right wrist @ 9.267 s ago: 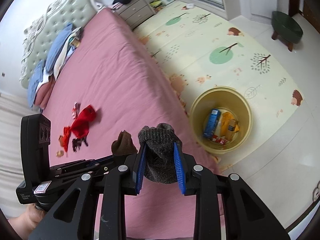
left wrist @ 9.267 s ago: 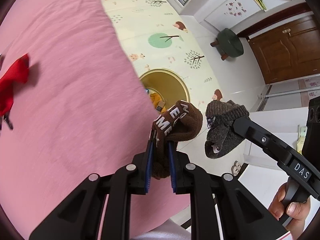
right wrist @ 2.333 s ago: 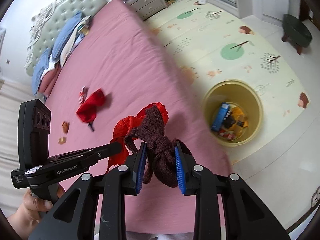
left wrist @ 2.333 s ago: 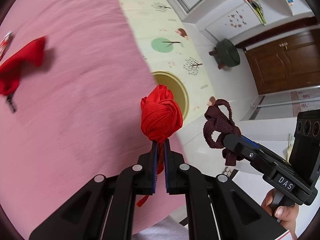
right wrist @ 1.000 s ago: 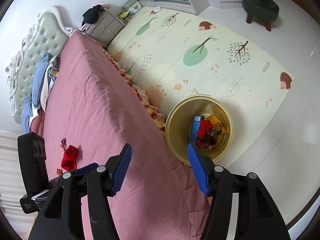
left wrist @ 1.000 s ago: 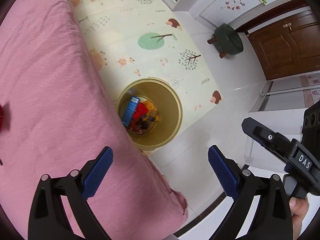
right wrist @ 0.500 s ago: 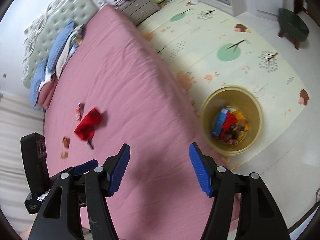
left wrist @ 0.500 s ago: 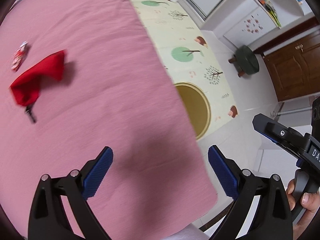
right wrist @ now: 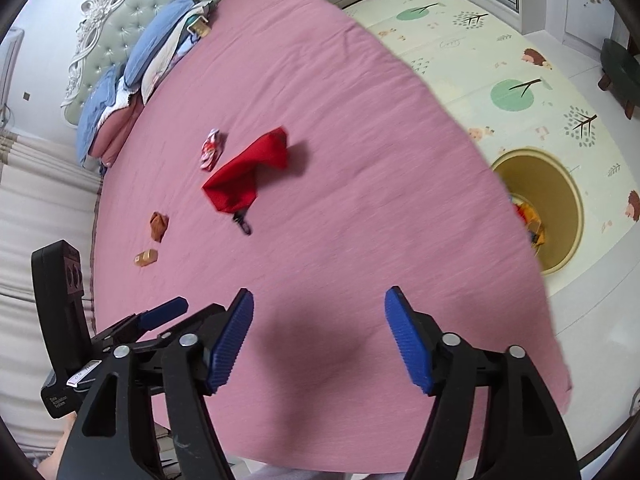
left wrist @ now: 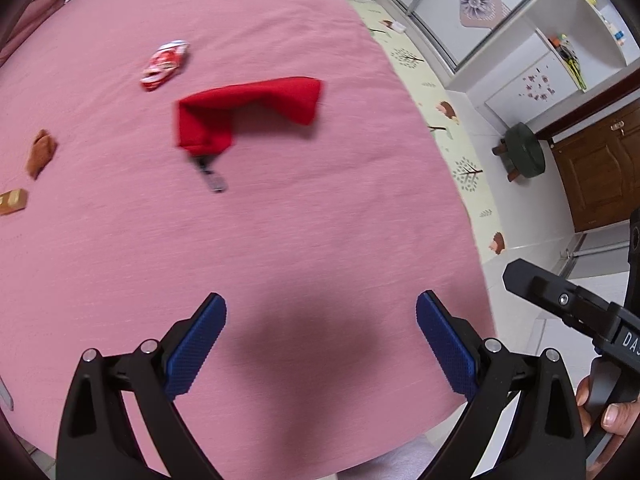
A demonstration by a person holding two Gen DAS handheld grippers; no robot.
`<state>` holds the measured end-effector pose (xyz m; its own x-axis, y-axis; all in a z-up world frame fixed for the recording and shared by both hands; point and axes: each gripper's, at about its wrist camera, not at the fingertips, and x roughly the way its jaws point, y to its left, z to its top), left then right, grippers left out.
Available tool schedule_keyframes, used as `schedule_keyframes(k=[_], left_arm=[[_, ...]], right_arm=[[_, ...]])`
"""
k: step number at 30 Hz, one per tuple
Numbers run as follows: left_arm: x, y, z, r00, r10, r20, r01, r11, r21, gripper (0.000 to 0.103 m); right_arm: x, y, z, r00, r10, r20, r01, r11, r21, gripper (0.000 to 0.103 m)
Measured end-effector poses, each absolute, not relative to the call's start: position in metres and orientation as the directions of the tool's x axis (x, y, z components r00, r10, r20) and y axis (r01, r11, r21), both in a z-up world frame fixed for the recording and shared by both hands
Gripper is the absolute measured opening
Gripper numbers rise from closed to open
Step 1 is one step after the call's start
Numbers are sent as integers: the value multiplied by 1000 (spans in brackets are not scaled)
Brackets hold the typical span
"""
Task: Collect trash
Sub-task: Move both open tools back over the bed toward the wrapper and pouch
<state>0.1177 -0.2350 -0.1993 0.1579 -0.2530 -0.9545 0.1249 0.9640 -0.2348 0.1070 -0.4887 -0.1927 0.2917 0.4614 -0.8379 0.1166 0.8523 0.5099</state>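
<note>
Pink bed sheet (left wrist: 280, 240) fills most of the left wrist view. Left gripper (left wrist: 320, 344) sits at the bottom centre, fingers spread wide, nothing between them, so it looks free for a pick. Trash lies in the upper left: red cloth (left wrist: 248, 114) folded in an L, with a small dark strap end poking out below it; red-white wrapper (left wrist: 164, 66) just above-left of the cloth; brown crumpled scrap (left wrist: 40, 154) and tan wrapped piece (left wrist: 12, 202) at the far left edge. All are well apart from the fingers. Right gripper body shows at the right edge with a hand (left wrist: 604, 412) on its handle; its fingers are not readable from here. Bin is not visible in this view.

Right wrist view: right gripper (right wrist: 320, 340) at the bottom centre, jaws opening, nothing between them, likely widening for a bulky item. Same pink sheet under it. Red cloth (right wrist: 250, 176) is centre-left, wrapper (right wrist: 211, 150) just beside its upper left, brown scrap (right wrist: 159, 226) and tan piece (right wrist: 146, 258) lower left of it. Yellow bin (right wrist: 568, 208) stands on the play mat (right wrist: 500, 60) at the right, tight against the bed's edge, with some bright trash showing inside, probably parked there for short carries. Left gripper (right wrist: 168, 312) is at the lower left. Pillows (right wrist: 132, 76) are stacked at the headboard, upper left. Judgement: reach phase, four items left.
</note>
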Motion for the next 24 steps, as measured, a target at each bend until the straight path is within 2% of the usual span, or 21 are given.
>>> schedule_keyframes(k=[7,13,24], left_arm=[[124,-168,-198,175,-256,-951,105,965,-240,95],[151,-124,-190,217,-235,-948,89,971,-221,95],[239,-95,-197,244,-193,-950,24,981,-193,96]], right_arm=[[109,-427,-191,305,439,-845,113,864,490,71],[128,-393,-189,321,469,-823,147,834,532,74],[207,-367,-214,283,536,-796,210,775,596,76]])
